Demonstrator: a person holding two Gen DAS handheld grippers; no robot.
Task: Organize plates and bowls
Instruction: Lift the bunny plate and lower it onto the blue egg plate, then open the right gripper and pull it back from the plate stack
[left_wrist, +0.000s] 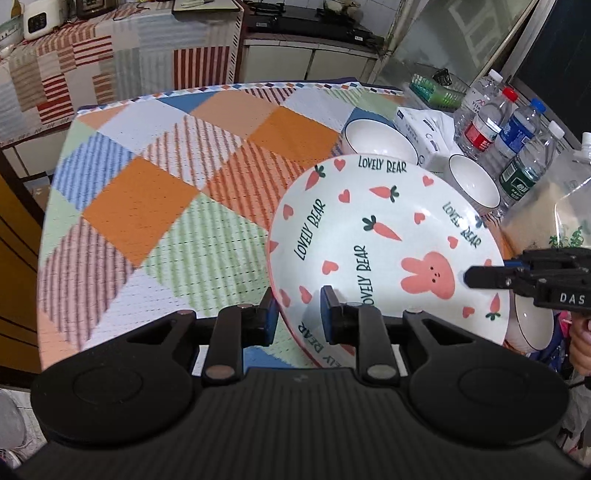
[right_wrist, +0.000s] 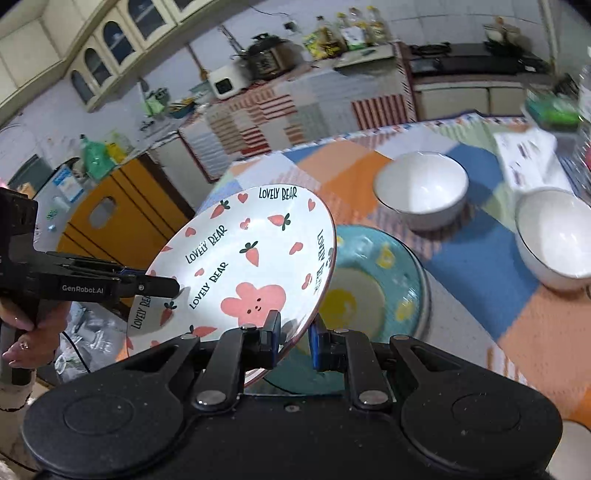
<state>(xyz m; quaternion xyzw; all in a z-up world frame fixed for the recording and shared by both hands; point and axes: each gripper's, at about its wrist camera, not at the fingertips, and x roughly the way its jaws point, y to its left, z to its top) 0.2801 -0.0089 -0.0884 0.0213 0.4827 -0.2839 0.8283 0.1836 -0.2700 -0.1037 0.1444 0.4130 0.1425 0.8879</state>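
Rabbit plate (left_wrist: 384, 236) carried tilted between two grippers, off the table.

The left gripper (left_wrist: 299, 314) and right gripper (right_wrist: 293, 341) each pinch narrowly on opposite rims of it, above a teal plate (right_wrist: 384, 295) just beyond the right jaws. Glazed ceramic: stiff, probably slick and breakable, so thin rim holds look marginal; deeper bites would be safer.
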